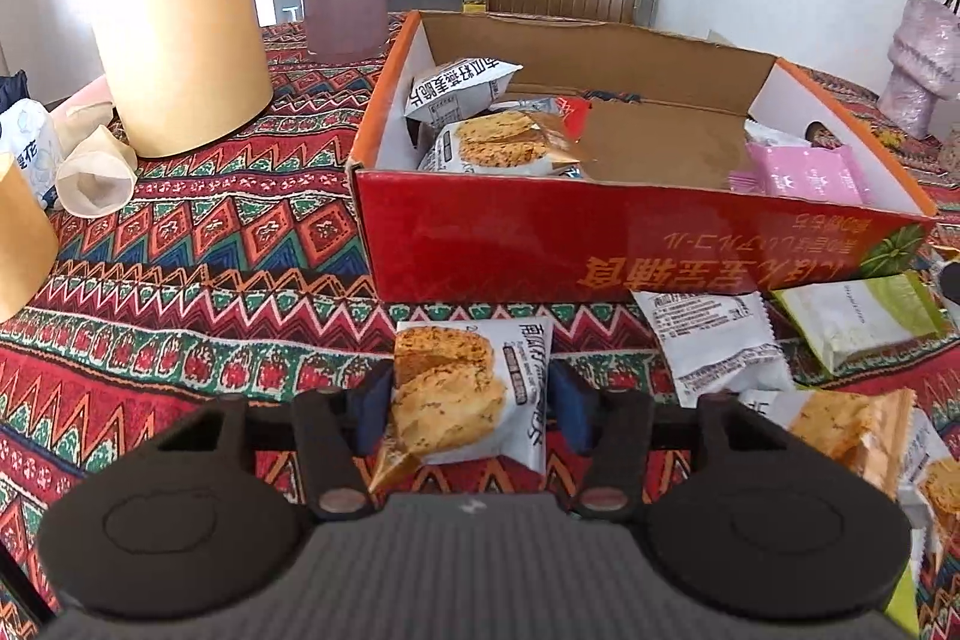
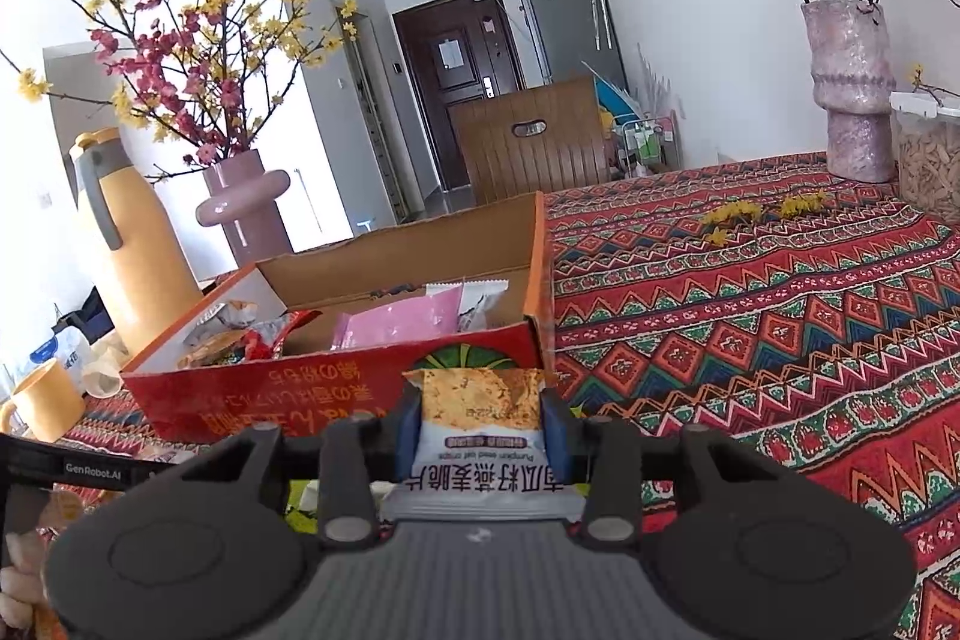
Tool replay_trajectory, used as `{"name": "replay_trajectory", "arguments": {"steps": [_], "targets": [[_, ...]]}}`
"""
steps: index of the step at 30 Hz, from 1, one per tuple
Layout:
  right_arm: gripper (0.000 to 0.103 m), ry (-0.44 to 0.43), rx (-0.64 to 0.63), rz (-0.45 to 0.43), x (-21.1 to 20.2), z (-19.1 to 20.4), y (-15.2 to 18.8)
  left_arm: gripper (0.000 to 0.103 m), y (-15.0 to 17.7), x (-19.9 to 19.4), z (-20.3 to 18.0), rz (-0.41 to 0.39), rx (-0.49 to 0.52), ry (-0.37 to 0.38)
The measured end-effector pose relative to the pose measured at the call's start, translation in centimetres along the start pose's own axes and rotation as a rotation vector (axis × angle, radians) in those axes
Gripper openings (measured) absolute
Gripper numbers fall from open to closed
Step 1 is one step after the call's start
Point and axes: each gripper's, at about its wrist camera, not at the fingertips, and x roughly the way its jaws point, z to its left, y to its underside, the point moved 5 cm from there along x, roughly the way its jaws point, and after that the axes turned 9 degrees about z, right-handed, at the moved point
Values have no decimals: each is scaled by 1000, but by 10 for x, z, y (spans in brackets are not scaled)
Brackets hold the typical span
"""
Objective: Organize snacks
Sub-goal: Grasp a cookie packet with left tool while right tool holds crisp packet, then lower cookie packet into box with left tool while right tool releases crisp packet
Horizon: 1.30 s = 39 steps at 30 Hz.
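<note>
Left tongs [image 1: 471, 403] bracketed a crinkly white oat-crisp packet [image 1: 465, 391] lying on the woven zigzag-patterned surface [image 1: 198, 244] before the red cardboard box [image 1: 600, 250], blue pads at its edges, contact hard to judge. Right tongs [image 2: 480, 430] were clenched on a second crisp packet [image 2: 480, 421], its lower end hidden behind the tool, near the box's front wall. Loose packets at right were cut off.
</note>
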Motion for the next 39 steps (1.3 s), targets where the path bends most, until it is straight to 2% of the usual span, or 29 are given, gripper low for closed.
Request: {"name": "replay_trajectory", "arguments": {"steps": [5,14,21,29,39], "targets": [[40,-8,-13,-13,-3,2,1,51,4,-9,2,-22,-8,10],[40,-18,-44,-64,-16,11,-2,51,5,-41,7,-107,-16,43],[40,-19,-81,-123,-36,27,-20,51,-1,-68,4,-195,-11,92],[40,-7,-135,-159,-31,49,-52,51,-27,-81,-1,-264,-24,149],[40,-14,-181,-166,2,79,-89,51,-71,-83,-10,-343,-26,137]]}}
